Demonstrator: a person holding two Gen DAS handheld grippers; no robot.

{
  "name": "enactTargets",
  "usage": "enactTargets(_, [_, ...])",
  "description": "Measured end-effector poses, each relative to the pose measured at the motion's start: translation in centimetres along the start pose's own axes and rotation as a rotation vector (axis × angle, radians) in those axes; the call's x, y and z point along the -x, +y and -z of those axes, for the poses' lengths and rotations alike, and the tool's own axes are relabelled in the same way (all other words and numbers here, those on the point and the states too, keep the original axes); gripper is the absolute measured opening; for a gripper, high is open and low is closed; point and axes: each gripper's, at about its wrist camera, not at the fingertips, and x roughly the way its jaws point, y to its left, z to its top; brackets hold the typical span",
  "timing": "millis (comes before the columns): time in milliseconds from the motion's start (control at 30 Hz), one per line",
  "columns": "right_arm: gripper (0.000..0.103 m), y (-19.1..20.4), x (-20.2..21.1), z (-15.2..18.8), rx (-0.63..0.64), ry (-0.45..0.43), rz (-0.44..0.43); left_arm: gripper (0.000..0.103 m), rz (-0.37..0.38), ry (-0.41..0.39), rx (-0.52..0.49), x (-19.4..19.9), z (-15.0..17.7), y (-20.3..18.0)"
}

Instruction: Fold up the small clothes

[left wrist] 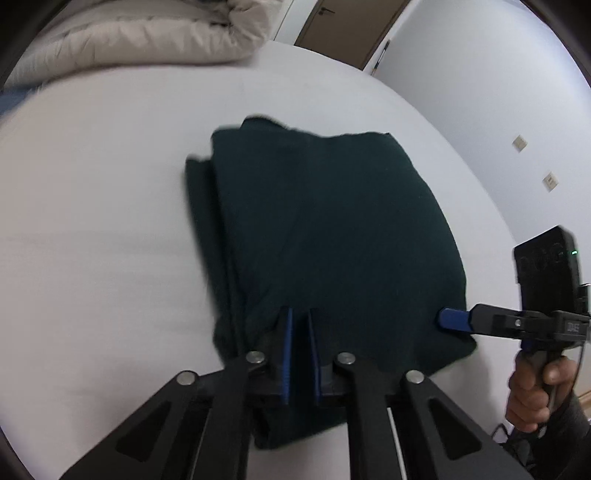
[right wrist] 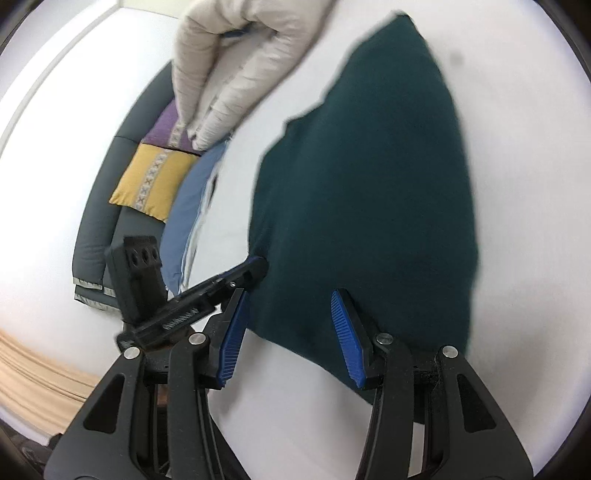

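Observation:
A dark green garment [left wrist: 332, 229] lies folded into a rough rectangle on the white bed sheet [left wrist: 92, 221]; it also shows in the right wrist view [right wrist: 369, 192]. My left gripper [left wrist: 299, 321] sits at the garment's near edge with its blue pads nearly together, pinching a fold of the cloth. In the right wrist view the left gripper [right wrist: 258, 266] touches the garment's left edge. My right gripper [right wrist: 290, 306] is open, its jaws wide apart over the garment's near edge. It also shows in the left wrist view [left wrist: 448, 319] at the garment's right edge.
A rolled beige duvet [left wrist: 147, 33] lies at the far end of the bed, also in the right wrist view [right wrist: 240, 55]. A blue pillow [right wrist: 195, 206], yellow cushion [right wrist: 151, 181] and purple cushion [right wrist: 166, 125] lie by a grey headboard [right wrist: 96, 221]. A door [left wrist: 351, 26] stands beyond.

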Motion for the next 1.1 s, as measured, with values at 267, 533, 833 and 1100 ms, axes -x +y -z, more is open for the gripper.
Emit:
enactTargets(267, [0.046,1.0,1.4,-0.9,0.038,-0.066,-0.038,0.004,0.024,-0.015,0.044,0.0,1.6,1.2])
enactTargets(533, [0.044,-1.1,2.7,-5.1,-0.026,-0.198,-0.026,0.005,-0.007,-0.031,0.030,-0.4,2.1,0.1])
enactTargets(833, [0.044,-2.7,-0.7,-7.8,-0.080,-0.134,-0.123,0.012,-0.015,-0.105,0.072,4.0,-1.4,-2.0])
enactTargets(1100, [0.044,-2.0,-1.7,-9.2,-0.038,-0.109,-0.087,0.036,-0.118,-0.070,0.028,-2.2,-8.2,-4.7])
